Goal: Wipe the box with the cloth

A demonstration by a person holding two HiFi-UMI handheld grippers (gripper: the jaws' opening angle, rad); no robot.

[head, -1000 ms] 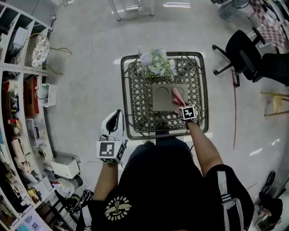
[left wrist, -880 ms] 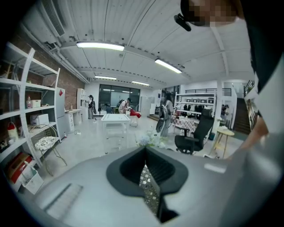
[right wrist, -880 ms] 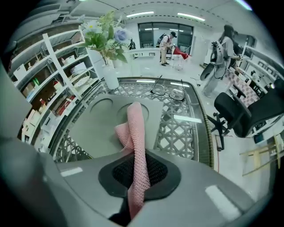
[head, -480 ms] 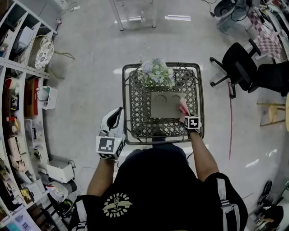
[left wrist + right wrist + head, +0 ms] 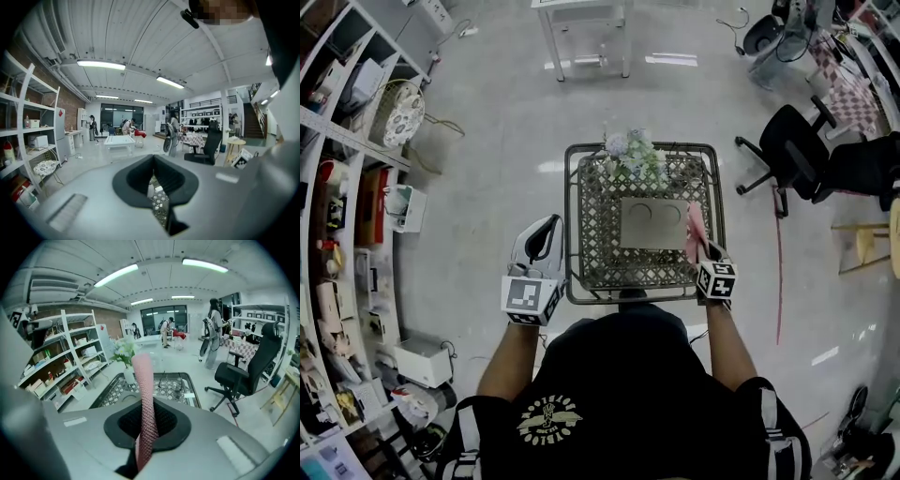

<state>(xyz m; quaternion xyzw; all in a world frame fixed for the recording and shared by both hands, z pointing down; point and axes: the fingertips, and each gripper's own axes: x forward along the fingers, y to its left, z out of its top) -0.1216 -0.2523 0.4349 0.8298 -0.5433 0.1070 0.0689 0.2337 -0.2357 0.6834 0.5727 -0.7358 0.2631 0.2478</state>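
Box: flat grey-brown cardboard box with two round cut-outs (image 5: 653, 223), lying mid-way on the dark metal lattice table (image 5: 572, 225), near side of the vase of pale flowers (image 5: 630, 155) at the far edge.
Cloth: pink mesh cloth (image 5: 696, 230), at the box's right edge, just beside it; contact with the box not clear.
Right gripper (image 5: 703, 247): clamped on the cloth, near-right of the box, over the table.
Left gripper (image 5: 547, 227): closed on nothing, off the table to its left, idle.
Done: cloth picked up and brought to the box.
Left: probably more passes over the top face; no dirt or wet trace visible, so share already wiped impossible to judge. Likely between strokes, at the end of a sweep to the right.
Head view only: box-to-cloth layout, both grippers at once.
Right gripper view only: pinch itself, with the cloth (image 5: 144, 394) standing up as a narrow strip out of the jaws; box not made out there.
Left gripper view only: closed jaws, a sliver of lattice showing through the slit.
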